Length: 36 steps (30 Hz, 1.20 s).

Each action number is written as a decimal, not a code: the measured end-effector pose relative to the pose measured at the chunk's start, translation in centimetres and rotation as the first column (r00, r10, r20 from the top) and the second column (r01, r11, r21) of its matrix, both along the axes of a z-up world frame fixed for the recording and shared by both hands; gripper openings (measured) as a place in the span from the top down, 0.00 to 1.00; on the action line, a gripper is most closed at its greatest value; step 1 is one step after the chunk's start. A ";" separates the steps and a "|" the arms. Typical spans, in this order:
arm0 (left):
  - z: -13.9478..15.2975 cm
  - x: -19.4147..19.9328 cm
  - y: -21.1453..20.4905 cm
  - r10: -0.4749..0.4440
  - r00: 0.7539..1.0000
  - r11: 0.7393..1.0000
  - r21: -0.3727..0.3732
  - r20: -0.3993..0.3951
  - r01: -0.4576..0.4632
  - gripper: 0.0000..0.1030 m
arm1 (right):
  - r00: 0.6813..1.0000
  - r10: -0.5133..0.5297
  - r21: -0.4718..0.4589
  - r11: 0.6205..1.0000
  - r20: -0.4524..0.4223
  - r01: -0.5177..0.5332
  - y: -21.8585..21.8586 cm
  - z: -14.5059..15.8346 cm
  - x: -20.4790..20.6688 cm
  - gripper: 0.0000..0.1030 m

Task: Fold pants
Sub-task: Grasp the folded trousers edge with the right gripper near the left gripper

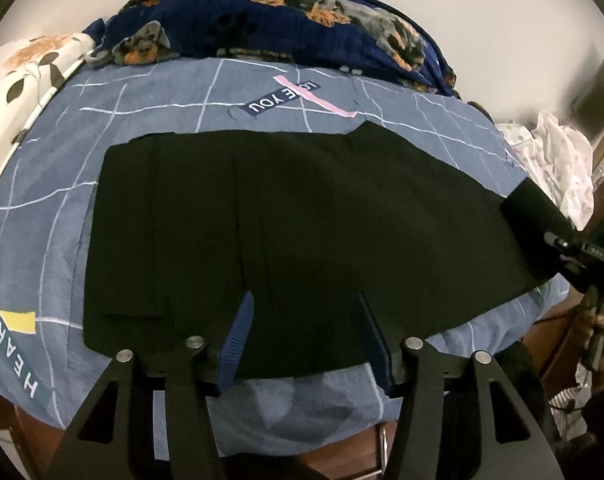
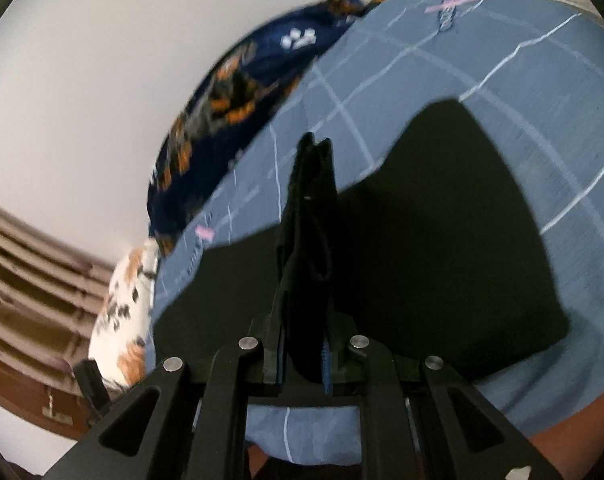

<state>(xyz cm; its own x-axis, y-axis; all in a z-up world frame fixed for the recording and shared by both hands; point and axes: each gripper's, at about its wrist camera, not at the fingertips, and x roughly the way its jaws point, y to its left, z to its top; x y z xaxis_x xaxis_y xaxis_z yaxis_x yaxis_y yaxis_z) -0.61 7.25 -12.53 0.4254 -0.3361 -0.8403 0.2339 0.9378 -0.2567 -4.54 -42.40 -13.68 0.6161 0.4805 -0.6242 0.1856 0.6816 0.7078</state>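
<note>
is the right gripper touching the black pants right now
Touching. In the right wrist view, the right gripper has its jaws closed on a bunched fold of the black pants, and the fabric stands up between them.

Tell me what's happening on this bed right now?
A person with a gripper in each hand is folding black pants spread on a blue checked bedsheet. The right gripper is shut on a bunched end of the pants, holding it up off the bed. The left gripper is open over the near edge of the pants, its pads not pressing the cloth. A dog-print blanket lies heaped at the far side.
</note>
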 end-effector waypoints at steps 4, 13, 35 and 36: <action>-0.2 -0.1 -0.6 -0.022 1.000 1.000 0.015 -0.003 0.022 0.47 | 0.999 0.046 -0.035 0.998 -0.015 -0.046 1.8 -0.8 -0.3 0.87; -0.9 -0.2 -1.1 -0.041 0.999 0.999 0.020 -0.032 0.042 0.45 | 0.992 0.122 -0.119 0.985 -0.041 -0.126 4.6 -1.3 0.2 0.86; -1.8 -0.2 -1.4 -0.062 0.995 0.998 0.004 -0.077 0.063 0.38 | 0.978 0.203 -0.607 0.784 0.048 -0.133 11.5 1.4 0.4 0.87; -1.8 -0.3 -1.4 -0.063 0.995 0.998 0.003 -0.077 0.063 0.38 | 0.976 0.216 -0.614 0.775 0.038 -0.148 12.0 1.0 0.4 0.87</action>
<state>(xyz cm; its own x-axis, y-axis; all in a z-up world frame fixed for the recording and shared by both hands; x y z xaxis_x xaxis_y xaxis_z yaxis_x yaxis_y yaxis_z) -0.88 5.83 -14.33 0.3377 -0.3558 -0.8714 0.2722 0.9232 -0.2714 -4.14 -30.44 -12.68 0.6316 0.1354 -0.7634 -0.0348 0.9886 0.1466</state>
